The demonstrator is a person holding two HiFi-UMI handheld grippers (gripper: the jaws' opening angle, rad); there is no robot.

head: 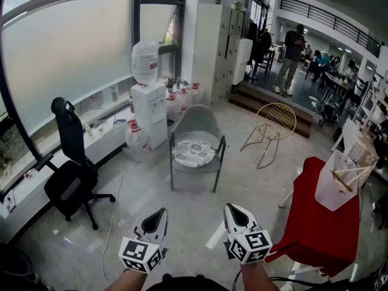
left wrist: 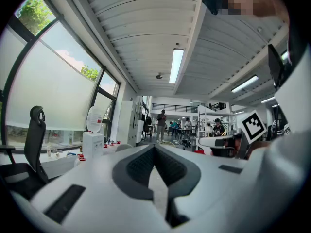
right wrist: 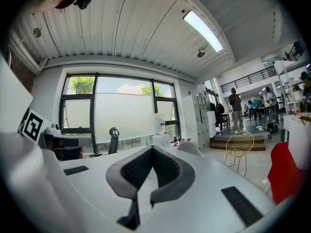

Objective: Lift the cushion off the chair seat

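**Both grippers closed, cushion untouched**

Left gripper [head: 161, 213] and right gripper [head: 231, 208] are held level, side by side, jaws closed together, nothing gripped. The cushion [head: 193, 153] is seen lying on the chair [head: 200, 121] seat, well ahead of both.

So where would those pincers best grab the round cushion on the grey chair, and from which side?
Probably its near rim, from the open front. The cushion lies flat on the seat, and the grey chair wraps its back round the rear and sides, leaving only the front edge free for a jaw to slip under.
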